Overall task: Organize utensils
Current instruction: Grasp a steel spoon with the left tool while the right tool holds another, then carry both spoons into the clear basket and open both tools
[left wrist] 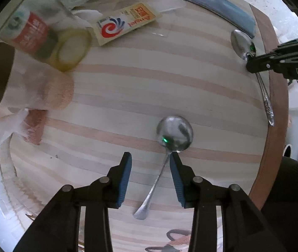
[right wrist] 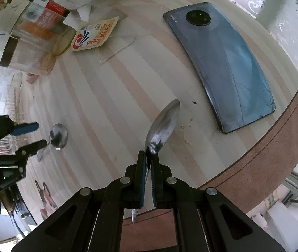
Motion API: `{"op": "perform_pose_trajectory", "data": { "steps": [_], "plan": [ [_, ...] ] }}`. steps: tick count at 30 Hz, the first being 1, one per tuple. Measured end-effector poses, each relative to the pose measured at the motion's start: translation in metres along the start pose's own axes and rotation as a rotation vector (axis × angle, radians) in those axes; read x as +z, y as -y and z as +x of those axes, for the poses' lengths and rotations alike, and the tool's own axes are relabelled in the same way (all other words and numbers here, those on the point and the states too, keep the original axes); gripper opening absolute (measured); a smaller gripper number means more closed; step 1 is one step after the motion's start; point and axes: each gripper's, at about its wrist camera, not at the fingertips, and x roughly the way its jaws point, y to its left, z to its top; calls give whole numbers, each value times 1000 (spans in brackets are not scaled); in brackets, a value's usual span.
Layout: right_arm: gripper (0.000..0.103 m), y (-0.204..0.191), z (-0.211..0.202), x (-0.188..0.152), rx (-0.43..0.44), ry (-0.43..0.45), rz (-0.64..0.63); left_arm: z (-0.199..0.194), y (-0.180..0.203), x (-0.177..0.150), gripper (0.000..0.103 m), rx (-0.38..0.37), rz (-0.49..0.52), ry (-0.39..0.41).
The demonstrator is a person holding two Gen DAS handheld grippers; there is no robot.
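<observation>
I have two spoons to sort. The round spoon [left wrist: 175, 134] lies flat on the striped worktop [left wrist: 127, 96] at lower centre of my left view, bowl away from me and handle running back toward the bottom of the frame, slanting slightly left. My left claw [left wrist: 150, 156] is open wide and straddles that handle, one pad touching the neck, so I judge the long axis already runs between the fingers and a straight close should catch it. The second spoon [right wrist: 163, 126] is clamped at its neck in my right claw [right wrist: 148, 154], bowl pointing up the frame, above the worktop edge. A phone [right wrist: 228, 67] lies upper right; jars [right wrist: 33, 29] and a sachet [right wrist: 95, 34] crowd the upper left.
</observation>
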Motion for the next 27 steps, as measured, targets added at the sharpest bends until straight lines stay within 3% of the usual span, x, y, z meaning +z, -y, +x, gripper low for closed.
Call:
{"op": "perform_pose_trajectory", "data": {
  "steps": [10, 12, 14, 15, 16, 21, 27],
  "plan": [
    [5, -2, 2, 2, -5, 2, -1, 24, 29, 6, 38, 33, 109, -82],
    [5, -2, 2, 3, -8, 1, -5, 23, 28, 8, 35, 38, 95, -67],
    [5, -3, 3, 3, -10, 1, -7, 21, 29, 9, 13, 4, 82, -66],
    [5, -2, 2, 2, -10, 1, -8, 21, 30, 9, 5, 4, 63, -66],
    [5, -3, 3, 2, -12, 1, -9, 20, 31, 9, 3, 11, 40, -68],
    [5, -6, 4, 2, -18, -4, -21, 22, 39, 5, 2, 36, -61, -61],
    [4, -21, 10, -3, 5, -34, -74, 17, 46, -30, 2, -1, -274, -33]
  ]
}}
